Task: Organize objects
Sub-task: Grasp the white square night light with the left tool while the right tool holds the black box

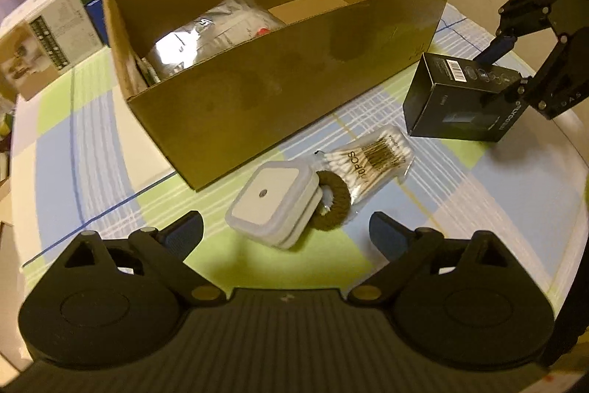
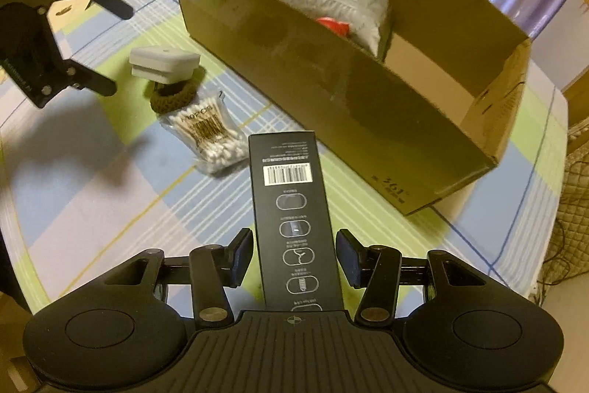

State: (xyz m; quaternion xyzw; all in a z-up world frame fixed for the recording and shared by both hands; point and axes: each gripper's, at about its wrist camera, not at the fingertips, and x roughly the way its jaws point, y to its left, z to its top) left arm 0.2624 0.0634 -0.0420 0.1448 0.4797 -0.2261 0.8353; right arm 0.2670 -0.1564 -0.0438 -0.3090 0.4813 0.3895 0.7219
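- Pouch [image 2: 331,0], foil, half hidden inside cardboard box [image 2: 368,98], frame top.
- Right gripper [image 2: 294,256]: jaws flank black carton [image 2: 294,216], contact unclear.
- Left gripper [image 1: 285,231]: jaws wide, empty.

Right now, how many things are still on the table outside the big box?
4: a black box between the right gripper's fingers, a cotton swab pack, a brown hair tie and a white square gadget clustered together. More may be hidden.

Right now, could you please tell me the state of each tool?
Left tool: open, holding nothing, poised before the white square device.
Right tool: open around the black box, pads not touching it.
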